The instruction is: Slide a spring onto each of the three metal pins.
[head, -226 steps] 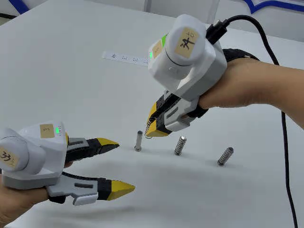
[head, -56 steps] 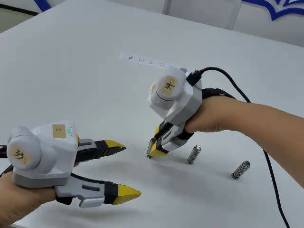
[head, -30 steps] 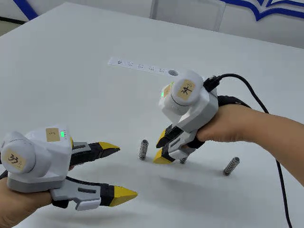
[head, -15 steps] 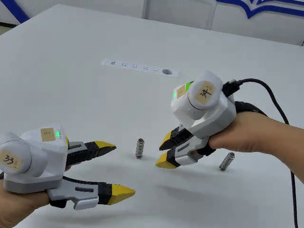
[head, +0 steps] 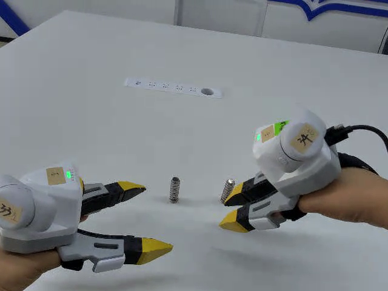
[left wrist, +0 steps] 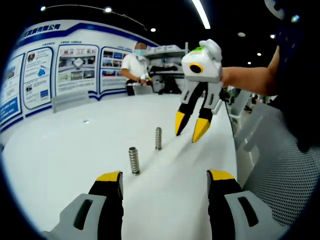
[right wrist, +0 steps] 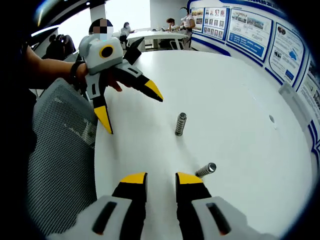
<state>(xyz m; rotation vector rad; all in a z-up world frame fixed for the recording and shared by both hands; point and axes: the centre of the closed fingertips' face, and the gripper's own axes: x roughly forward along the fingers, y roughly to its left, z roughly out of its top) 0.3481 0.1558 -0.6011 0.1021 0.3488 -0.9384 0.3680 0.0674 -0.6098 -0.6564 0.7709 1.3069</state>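
- Left tool (head: pixel 157 217) released, empty; right tool (head: pixel 223 214) parted, gripping nothing.
- On the bench (head: pixel 91 121): upright spring (head: pixel 174 189) between our tools; leaning spring (head: pixel 228 189) just beside right tool.
- We judge loading nearly done; next, seat leaning spring squarely.

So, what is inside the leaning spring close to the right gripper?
A pin, it seems: its shiny round end shows at the top of the spring. The coils cover the rest, so its shaft and foot cannot be seen.

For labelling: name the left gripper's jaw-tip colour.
Yellow, on the left gripper; clearest in the head view.
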